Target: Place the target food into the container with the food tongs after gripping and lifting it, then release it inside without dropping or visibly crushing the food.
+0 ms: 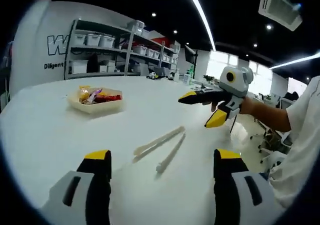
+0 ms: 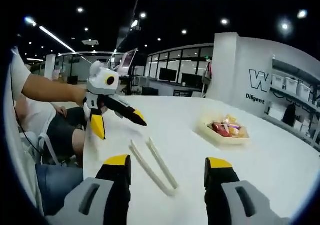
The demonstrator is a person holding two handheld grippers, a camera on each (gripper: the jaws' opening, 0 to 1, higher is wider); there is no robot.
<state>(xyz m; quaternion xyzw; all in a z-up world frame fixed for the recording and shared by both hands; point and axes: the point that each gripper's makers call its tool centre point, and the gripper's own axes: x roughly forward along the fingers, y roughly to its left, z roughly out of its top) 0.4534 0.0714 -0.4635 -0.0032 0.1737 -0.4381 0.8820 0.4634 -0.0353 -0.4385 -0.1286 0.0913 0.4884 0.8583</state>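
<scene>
Starting out — I am looking at tongs (image 1: 162,150) lying flat on white table (image 1: 45,135), middle of left gripper view, nothing touching them. Left gripper (image 1: 160,172) hanging wide open, holding nothing. Right gripper (image 2: 167,177) also wide open, empty. Tray (image 2: 222,130) with snacks (image 2: 224,127) sitting right of center in right gripper view — far from tongs. I am thinking: grab tongs near joined end, squeeze softly.

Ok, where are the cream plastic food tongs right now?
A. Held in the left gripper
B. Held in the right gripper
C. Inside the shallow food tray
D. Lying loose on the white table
D: the cream plastic food tongs lie flat on the white table, with the open left gripper and the open right gripper both clear of them.
</scene>
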